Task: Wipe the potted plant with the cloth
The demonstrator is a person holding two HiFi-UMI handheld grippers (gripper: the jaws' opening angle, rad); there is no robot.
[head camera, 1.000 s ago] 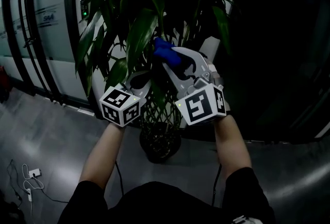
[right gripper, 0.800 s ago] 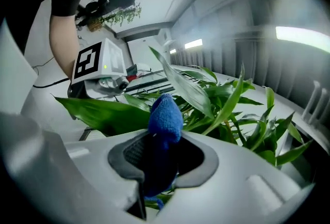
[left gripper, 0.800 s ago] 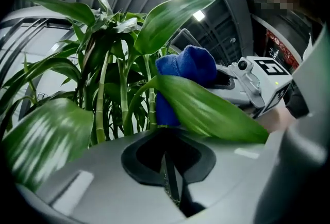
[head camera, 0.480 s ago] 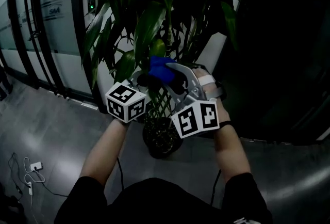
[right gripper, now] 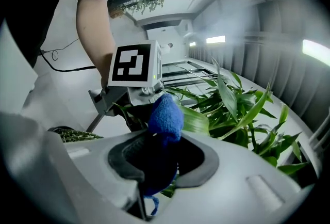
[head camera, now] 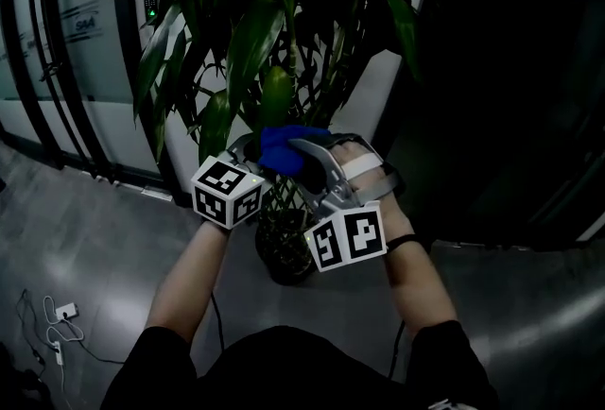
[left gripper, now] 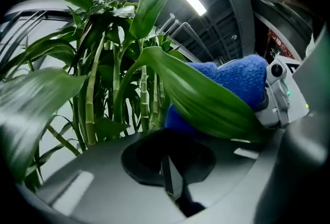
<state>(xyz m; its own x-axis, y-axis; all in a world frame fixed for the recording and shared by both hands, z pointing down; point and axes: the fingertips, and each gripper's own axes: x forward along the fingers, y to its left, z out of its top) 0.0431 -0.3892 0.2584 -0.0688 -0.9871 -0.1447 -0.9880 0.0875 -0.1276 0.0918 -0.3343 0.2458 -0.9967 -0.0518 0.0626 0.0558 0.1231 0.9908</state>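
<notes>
The potted plant (head camera: 255,30) has long green leaves and bamboo-like stalks (left gripper: 129,94). A blue cloth (head camera: 286,145) is bunched in my right gripper (head camera: 304,156), which is shut on it. The cloth (right gripper: 165,113) presses on one broad leaf (left gripper: 201,96) just in front of my left gripper (head camera: 248,149). In the left gripper view that leaf lies across the top of the left gripper (left gripper: 167,169), whose jaws are closed together. The cloth (left gripper: 234,77) sits behind the leaf there. Nothing shows between the left jaws.
The dark pot (head camera: 285,257) stands on the grey floor below my hands, with woven stems rising from it. A glass partition (head camera: 66,30) runs along the left and a dark wall (head camera: 510,68) on the right. A white plug and cables (head camera: 55,323) lie on the floor at left.
The right gripper has slid down and slightly left along the leaf with the cloth. The left gripper has stayed close beside it, a little lower than before.
</notes>
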